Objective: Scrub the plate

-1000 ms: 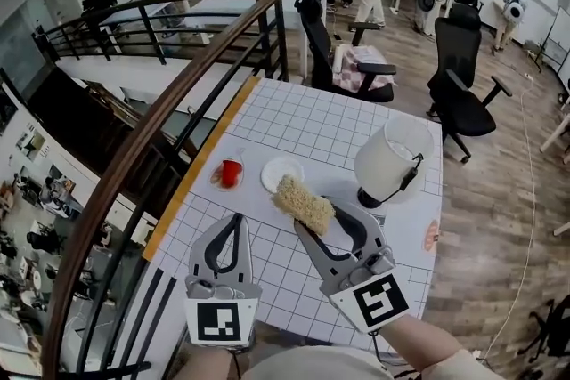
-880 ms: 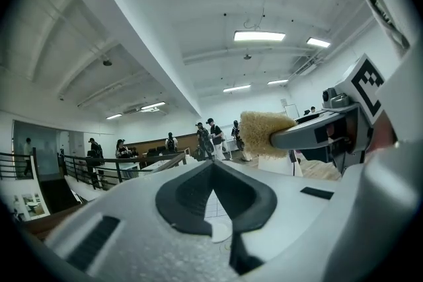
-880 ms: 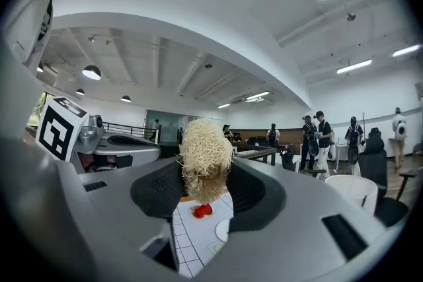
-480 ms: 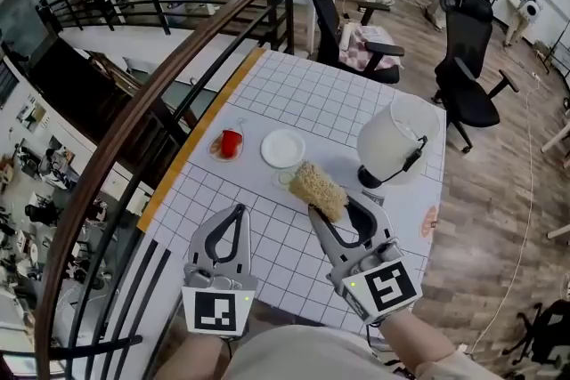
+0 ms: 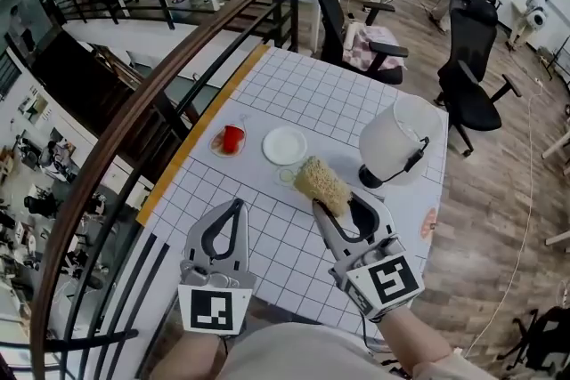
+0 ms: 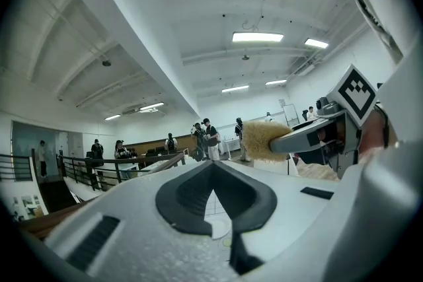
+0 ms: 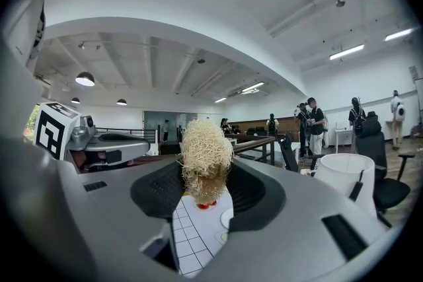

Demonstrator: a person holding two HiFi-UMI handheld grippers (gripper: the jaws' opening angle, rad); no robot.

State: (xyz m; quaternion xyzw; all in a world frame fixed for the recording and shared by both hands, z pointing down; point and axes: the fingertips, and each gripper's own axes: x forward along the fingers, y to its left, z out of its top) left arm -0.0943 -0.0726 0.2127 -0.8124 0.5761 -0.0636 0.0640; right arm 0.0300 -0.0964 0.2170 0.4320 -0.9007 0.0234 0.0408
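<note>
Right gripper (image 5: 331, 202): jaws pinching a straw-coloured scrubber (image 5: 321, 181), near the plate but not touching it; left gripper (image 5: 235, 207): jaws pressed together, empty; white plate (image 5: 284, 145) mid-table (image 5: 338, 107), beside a red cup (image 5: 231, 140) toward the left edge.

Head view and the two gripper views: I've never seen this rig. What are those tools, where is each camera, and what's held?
No robot here: a person carries a hand-held gripper in each hand. The head view looks down from the person's head; each gripper view looks along its own jaws. The left hand-held gripper is shut and empty. The right hand-held gripper clamps a straw-coloured scrubber. On the gridded table are a white plate, a red cup and a white lamp.
</note>
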